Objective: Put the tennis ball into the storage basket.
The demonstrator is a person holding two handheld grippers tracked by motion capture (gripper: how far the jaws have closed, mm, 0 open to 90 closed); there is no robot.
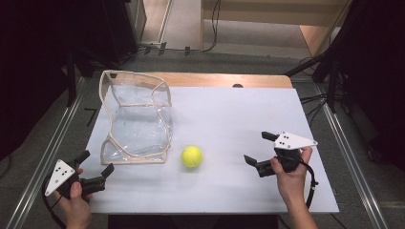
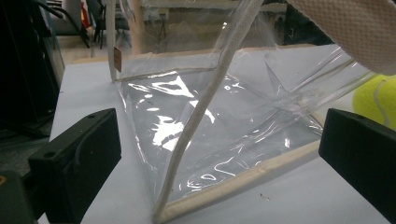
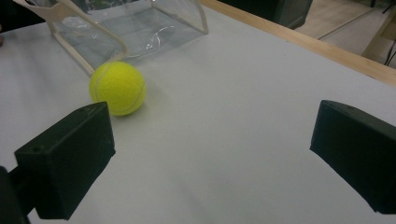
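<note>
Tabletop (image 1: 229, 119): white surface with a wood strip along the far edge.

Bag (image 1: 136, 117): clear plastic with cream fabric trim, on the left half of the tabletop. It stands partly collapsed, its mouth rim raised and crumpled, and nothing can be seen inside it. In the left gripper view the bag (image 2: 210, 126) sits close ahead, one trimmed edge lying flat on the tabletop (image 2: 88, 84) and another trim line rising steeply up the middle. A small brown tag (image 2: 117, 59) hangs on the far vertical trim.

Ball (image 1: 192, 156): yellow-green tennis ball, resting on the tabletop just beside the bag's near right corner; whether it touches the trim cannot be told from above. In the right gripper view the ball (image 3: 117, 87) lies just in front of the bag (image 3: 126, 28), close to the trim. In the left gripper view a sliver of the ball (image 2: 378, 100) shows at the right edge, behind the bag.

Left gripper (image 1: 95, 168): held in the left hand (image 1: 76, 200) at the near left corner of the tabletop, near the bag's near left corner. Fingers spread wide, nothing between them, not touching the bag.

Right gripper (image 1: 258, 149): held in the right hand (image 1: 291, 179) on the right side, well apart from the ball and aimed toward it. Fingers spread wide, empty, bare tabletop (image 3: 224, 140) between them.
</note>
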